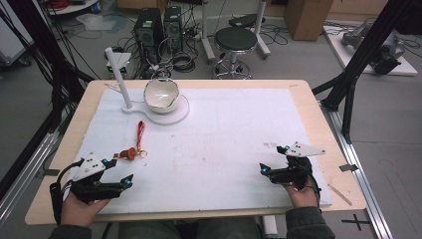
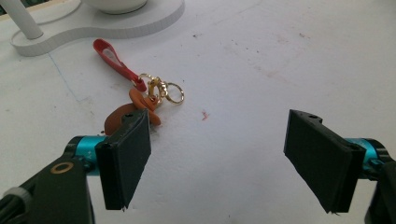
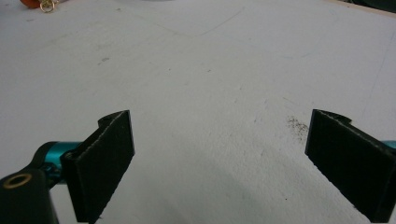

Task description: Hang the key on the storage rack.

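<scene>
White mat (image 1: pixel 214 144) on wooden table (image 1: pixel 318 114); both hand-held grippers wide apart, empty; keychain (image 2: pixel 140 93) near left.

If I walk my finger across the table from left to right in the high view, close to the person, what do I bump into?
Left gripper, jaws open → keychain with its red strap, just beyond that gripper → a wide bare stretch of the white mat → right gripper, jaws open.
</scene>
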